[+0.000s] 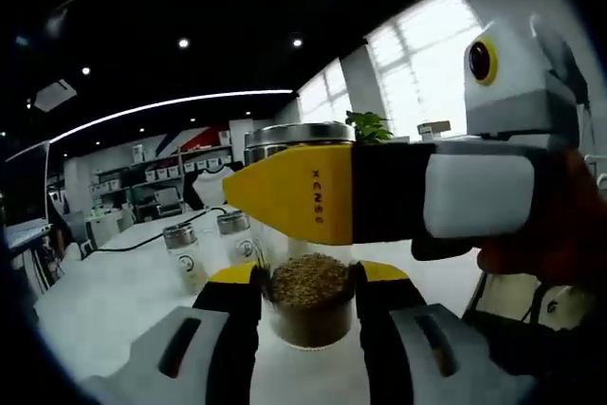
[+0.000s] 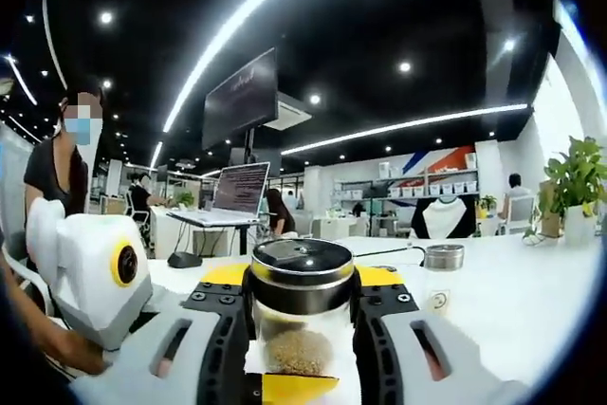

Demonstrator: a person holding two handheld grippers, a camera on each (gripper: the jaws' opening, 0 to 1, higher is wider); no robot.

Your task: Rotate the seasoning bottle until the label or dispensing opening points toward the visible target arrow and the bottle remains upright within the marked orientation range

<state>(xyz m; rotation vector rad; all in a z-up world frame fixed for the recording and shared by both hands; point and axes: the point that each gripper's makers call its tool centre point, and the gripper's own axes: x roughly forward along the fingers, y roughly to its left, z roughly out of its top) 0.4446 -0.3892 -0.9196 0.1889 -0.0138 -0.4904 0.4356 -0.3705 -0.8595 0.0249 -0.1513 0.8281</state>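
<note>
Seasoning bottle (image 1: pixel 309 297) upright on white tabletop (image 1: pixel 104 305), brown granules inside, metal lid (image 2: pixel 302 267) on. Left gripper (image 1: pixel 309 291) jaws closed against lower glass body; right gripper (image 2: pixel 302 315) jaws clamped just under lid, reaching in from right in left gripper view. Two smaller jars (image 1: pixel 187 251) behind, well apart

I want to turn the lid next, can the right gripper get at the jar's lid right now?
Probably yes. The right gripper already sits around the jar just below the metal lid, while the left gripper holds the jar's base, and nothing covers the lid.
</note>
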